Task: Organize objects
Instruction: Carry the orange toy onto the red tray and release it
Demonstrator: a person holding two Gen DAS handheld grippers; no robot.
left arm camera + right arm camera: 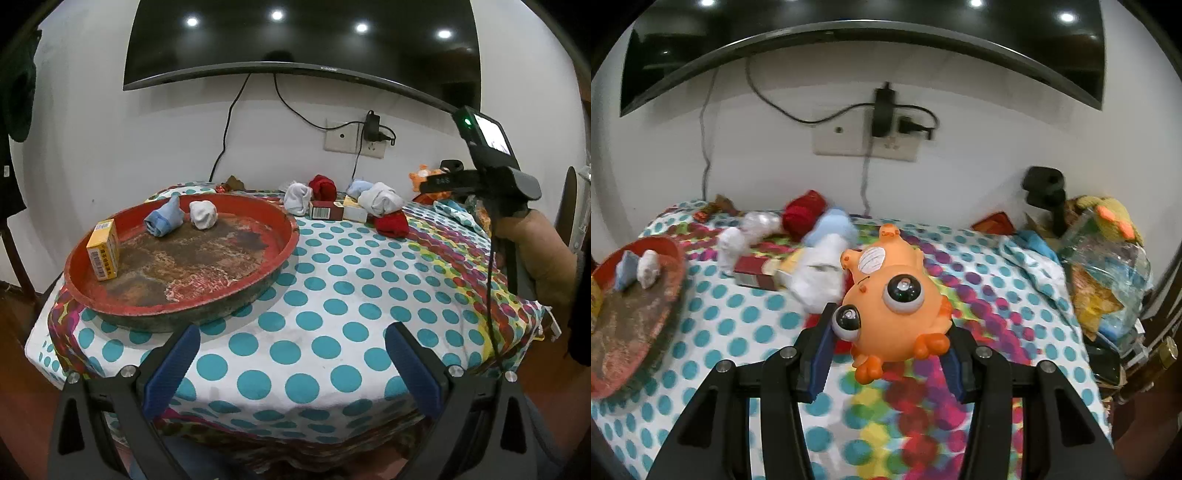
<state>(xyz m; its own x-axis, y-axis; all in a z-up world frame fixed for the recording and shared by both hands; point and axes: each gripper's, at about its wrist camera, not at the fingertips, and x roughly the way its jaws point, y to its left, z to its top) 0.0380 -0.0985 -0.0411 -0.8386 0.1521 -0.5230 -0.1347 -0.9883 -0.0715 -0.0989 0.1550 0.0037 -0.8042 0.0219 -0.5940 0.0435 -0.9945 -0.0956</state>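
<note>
My right gripper is shut on an orange big-eyed toy, held upside down above the dotted cloth; the toy also shows in the left wrist view. My left gripper is open and empty over the table's near edge. A round red tray stands at the left, holding a yellow box, a blue sock and a white sock. Rolled socks, white and red, and small boxes lie at the back.
A television hangs on the wall above a socket with a charger. At the right edge in the right wrist view are a plastic bag of items and a yellow plush. The right hand-held unit is at right.
</note>
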